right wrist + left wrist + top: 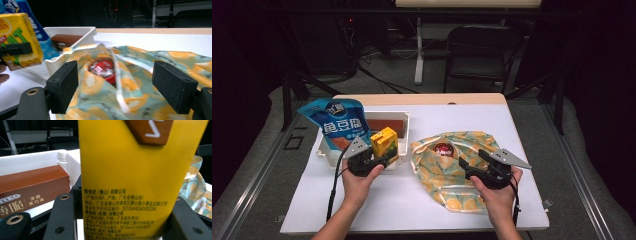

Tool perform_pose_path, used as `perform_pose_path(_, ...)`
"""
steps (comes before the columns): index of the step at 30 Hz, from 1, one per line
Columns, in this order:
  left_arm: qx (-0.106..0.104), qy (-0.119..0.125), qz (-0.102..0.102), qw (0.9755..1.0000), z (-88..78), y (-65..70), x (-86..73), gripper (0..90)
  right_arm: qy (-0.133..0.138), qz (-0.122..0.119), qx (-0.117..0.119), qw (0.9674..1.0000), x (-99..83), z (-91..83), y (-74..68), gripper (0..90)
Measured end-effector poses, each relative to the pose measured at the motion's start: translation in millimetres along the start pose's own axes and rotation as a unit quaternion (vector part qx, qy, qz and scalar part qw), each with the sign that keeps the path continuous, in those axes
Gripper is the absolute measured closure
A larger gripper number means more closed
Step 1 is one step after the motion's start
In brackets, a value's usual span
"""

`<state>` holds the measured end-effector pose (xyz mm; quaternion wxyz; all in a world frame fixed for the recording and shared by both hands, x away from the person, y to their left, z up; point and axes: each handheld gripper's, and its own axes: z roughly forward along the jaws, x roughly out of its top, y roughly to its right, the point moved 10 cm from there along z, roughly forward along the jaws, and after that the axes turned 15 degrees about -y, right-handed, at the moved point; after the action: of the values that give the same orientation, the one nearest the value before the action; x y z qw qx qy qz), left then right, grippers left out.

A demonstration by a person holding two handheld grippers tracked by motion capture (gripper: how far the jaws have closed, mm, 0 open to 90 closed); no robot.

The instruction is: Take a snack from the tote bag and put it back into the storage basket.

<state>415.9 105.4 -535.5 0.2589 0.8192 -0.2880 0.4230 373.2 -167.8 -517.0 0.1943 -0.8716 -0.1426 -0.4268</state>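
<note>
Your left gripper clamps the yellow juice carton, held beside the white tray. Your right gripper stands open over the orange-print bag, gripping nothing.

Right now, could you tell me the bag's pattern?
Orange slices on pale green bag, best in right gripper view.

The high view looks forward and down from above the person's side of the table, taking in the whole surface from a distance. The left gripper view faces along its jaws, very close to the yellow carton. The right gripper view sits low and near the patterned bag; both gripper views share the white tray.
</note>
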Motion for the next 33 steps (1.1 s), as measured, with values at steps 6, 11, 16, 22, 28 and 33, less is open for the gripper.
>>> perform_pose_path(6, -0.005, 0.005, -0.015, 0.9999, 2.7, -15.0, -2.5, 51.2, -0.005, 0.009, -0.013, 0.9999, -3.0, 0.5, 17.2, 22.0)
perform_pose_path(11, 0.007, -0.004, -0.006, 0.9999, 12.8, -23.1, -7.9, 51.2, -0.01, 0.007, -0.017, 0.9998, -6.0, 3.4, 19.7, 22.3)
perform_pose_path(16, 0.028, -0.018, -0.013, 0.9993, 23.5, -31.9, -15.4, 51.2, -0.012, 0.005, -0.015, 0.9998, -7.1, 5.3, 18.9, 22.5)
perform_pose_path(22, 0.019, -0.042, -0.025, 0.9986, 36.5, -41.5, -24.4, 51.1, -0.016, 0.008, -0.018, 0.9997, -8.2, 5.9, 21.4, 22.8)
perform_pose_path(28, 0.025, -0.068, -0.019, 0.9972, 50.9, -46.9, -33.8, 51.2, -0.014, 0.011, -0.02, 0.9996, -8.4, 6.7, 23.0, 23.2)
perform_pose_path(33, 0.031, -0.071, -0.001, 0.997, 58.8, -46.7, -35.3, 51.2, -0.018, 0.011, -0.019, 0.9996, -9.6, 7.3, 23.3, 23.6)
